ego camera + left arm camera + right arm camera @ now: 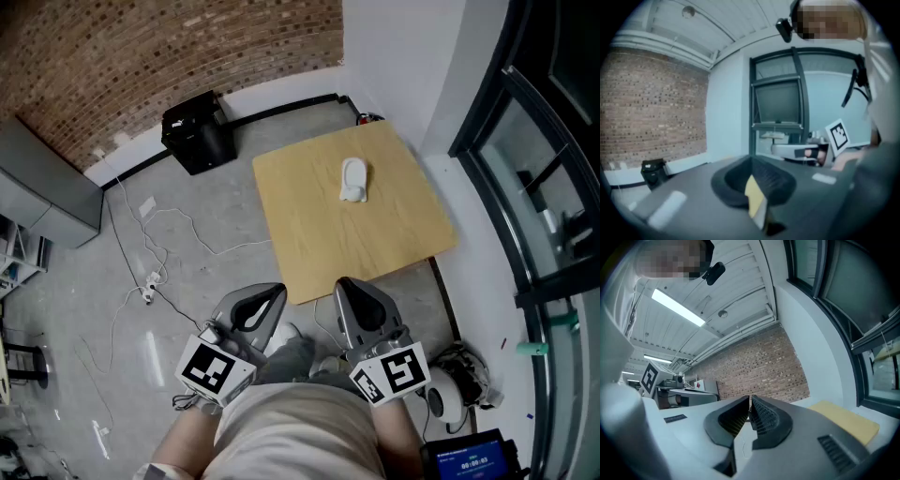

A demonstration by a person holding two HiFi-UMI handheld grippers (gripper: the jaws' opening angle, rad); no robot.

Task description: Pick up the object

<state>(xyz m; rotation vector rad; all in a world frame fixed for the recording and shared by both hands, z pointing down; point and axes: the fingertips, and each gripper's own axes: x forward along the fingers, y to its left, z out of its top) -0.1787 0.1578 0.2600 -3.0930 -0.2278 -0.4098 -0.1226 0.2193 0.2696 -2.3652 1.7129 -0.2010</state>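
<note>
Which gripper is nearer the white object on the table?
The right gripper, at the table edge facing the white object; the left gripper sits further left.

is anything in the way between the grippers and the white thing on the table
Nothing visible. The white object lies alone on the wooden table; only bare tabletop lies between it and the left gripper and right gripper, both shut, back by the near edge.

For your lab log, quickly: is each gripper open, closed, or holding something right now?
Left gripper: closed, holding nothing.
Right gripper: closed, holding nothing.
</note>
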